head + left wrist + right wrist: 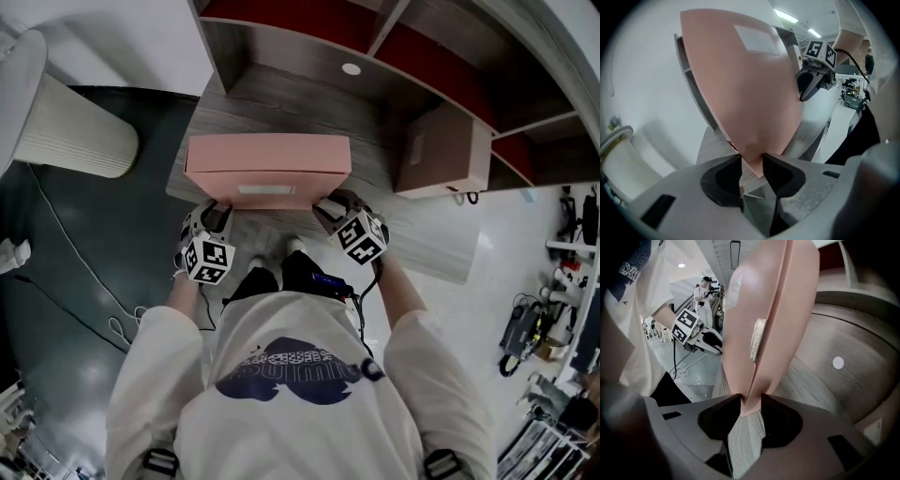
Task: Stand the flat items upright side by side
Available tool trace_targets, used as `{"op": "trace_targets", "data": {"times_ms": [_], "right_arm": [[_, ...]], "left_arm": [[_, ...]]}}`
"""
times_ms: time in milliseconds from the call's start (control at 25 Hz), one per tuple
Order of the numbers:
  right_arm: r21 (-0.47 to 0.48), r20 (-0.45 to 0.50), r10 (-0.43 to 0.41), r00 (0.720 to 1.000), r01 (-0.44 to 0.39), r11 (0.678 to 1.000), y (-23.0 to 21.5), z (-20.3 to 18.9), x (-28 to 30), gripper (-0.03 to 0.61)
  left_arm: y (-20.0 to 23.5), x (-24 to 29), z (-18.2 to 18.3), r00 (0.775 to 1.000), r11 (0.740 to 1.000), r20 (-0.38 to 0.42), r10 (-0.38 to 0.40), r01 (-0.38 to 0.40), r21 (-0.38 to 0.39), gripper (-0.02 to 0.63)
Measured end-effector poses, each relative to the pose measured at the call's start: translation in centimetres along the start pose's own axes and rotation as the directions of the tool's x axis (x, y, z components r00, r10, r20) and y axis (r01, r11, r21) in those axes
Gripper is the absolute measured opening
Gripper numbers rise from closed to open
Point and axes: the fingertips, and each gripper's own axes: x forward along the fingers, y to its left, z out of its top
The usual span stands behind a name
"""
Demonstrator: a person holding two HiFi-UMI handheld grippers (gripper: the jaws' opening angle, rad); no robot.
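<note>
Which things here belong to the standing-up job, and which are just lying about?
Job: pink box, gripped at its near corners by the left gripper and right gripper; second box, already upright on the desk.
Lying about: ribbed white cylinder; floor cable.

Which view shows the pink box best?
The head view: the whole pink box shows, flat on the desk. The two gripper views each show only a distorted corner pinched between jaws.

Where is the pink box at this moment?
Head view, centre: the pink box is on the grey desk, its near corners pinched by the left gripper and right gripper; a tan box stands to its right.
</note>
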Motion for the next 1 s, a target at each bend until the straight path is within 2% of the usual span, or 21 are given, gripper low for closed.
{"op": "trace_targets", "data": {"times_ms": [480,600,720,840,920,1000], "right_arm": [[0.022,-0.027,0.017,0.999,-0.017,1.000,0.0,0.4,0.6,0.131],[0.030,-0.025,0.073,0.997,-0.072,0.997,0.1,0.9,-0.1,0.184],[0.042,-0.050,0.149,0.988,-0.147,0.988,-0.3,1.7,-1.7,0.243],[0.075,-0.105,0.253,0.962,-0.246,0.966,-1.1,2.2,-3.4,0.271],[0.087,-0.132,0.311,0.941,-0.301,0.950,-1.4,2.9,-4.4,0.311],[0.075,-0.126,0.339,0.932,-0.332,0.940,-1.8,4.2,-5.1,0.325]], "left_arm": [[0.3,-0.3,-0.9,0.999,1.000,-0.043,-0.010,0.011,0.006,0.135],[0.3,-0.8,-1.6,0.997,0.999,-0.078,-0.017,0.015,-0.029,0.137],[0.1,-2.2,-2.9,0.983,0.993,-0.181,-0.029,0.008,-0.116,0.138],[-1.4,-4.6,-2.8,0.954,0.971,-0.277,-0.110,0.043,-0.235,0.152],[-3.0,-6.2,-1.4,0.935,0.936,-0.293,-0.200,0.094,-0.339,0.173],[-4.6,-7.8,0.9,0.915,0.886,-0.274,-0.295,0.154,-0.438,0.183]]}}
